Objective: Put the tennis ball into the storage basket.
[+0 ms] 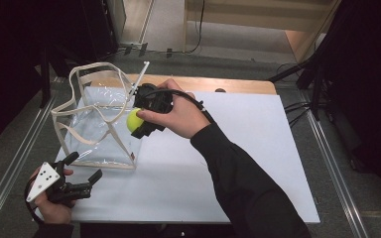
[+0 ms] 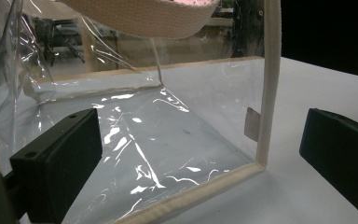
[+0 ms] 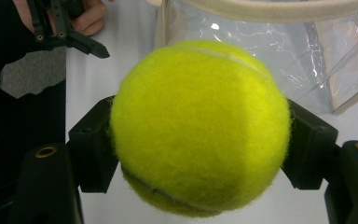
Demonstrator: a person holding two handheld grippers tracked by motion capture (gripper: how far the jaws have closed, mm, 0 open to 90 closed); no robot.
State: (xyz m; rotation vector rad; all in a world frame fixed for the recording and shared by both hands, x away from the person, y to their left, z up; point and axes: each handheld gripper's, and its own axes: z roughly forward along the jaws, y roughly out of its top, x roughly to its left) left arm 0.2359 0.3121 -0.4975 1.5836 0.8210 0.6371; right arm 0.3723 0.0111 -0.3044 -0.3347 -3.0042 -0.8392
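A person works at a white table (image 1: 238, 163) with a gripper in each hand. The right gripper (image 1: 140, 124) is held over the table beside the near right corner of a clear plastic bag (image 1: 96, 134), and its jaws are clamped on a yellow tennis ball (image 1: 134, 120); in the right gripper view the ball (image 3: 200, 126) sits squeezed between the two black jaws, one pressing on each side. The right hand (image 1: 178, 116) wraps around the body of that gripper, with a dark sleeve (image 1: 248, 188) running back toward the bottom edge. The bag stands on the left part of the table, its edges and looped handles (image 1: 87, 74) trimmed in beige webbing, its top gaping. The left gripper (image 1: 82, 173) is held low near the front left corner of the table, just in front of the bag, with its jaws spread apart and nothing between them; in the left gripper view the bag's front corner (image 2: 261, 163) lies between the two parted jaws without touching either
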